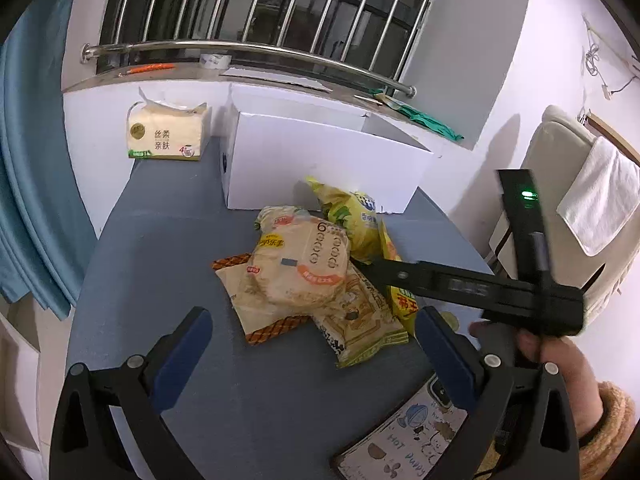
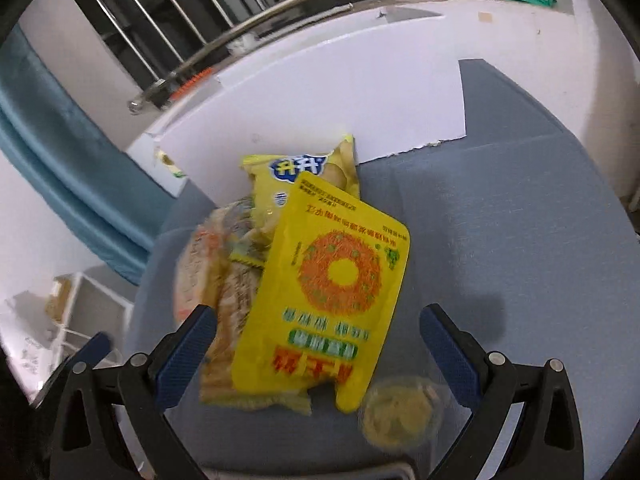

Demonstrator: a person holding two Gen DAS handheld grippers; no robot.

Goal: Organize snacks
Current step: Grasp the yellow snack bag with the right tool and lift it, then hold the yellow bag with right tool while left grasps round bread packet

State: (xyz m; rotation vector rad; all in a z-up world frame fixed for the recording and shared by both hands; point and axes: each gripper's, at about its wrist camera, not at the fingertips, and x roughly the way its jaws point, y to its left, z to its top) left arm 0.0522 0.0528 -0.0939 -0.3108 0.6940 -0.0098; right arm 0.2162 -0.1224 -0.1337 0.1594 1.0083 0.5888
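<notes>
yellow packet [image 2: 324, 300] – blurred print, phone case [image 1: 404, 436] – "hot puppy"

The cream-coloured soft pack of tissues [image 1: 168, 132] says "丝柔亲肤" and has a small "4". The round pale snack bag [image 1: 304, 264] has a big "6". The white picture card [image 1: 404, 440] says "HOT PUPPY".

Table cover [image 1: 168, 240]: plain grey-blue. Box [image 1: 320, 160]: white. Flat packet [image 2: 328, 292]: yellow, orange ring motif, red and green lettering. Round snack pack [image 1: 300, 264]: beige, orange band. Tissue pack [image 1: 168, 132]: cream. Curtain [image 1: 32, 184]: teal. Gripper pads [image 1: 184, 360]: dark blue.
</notes>
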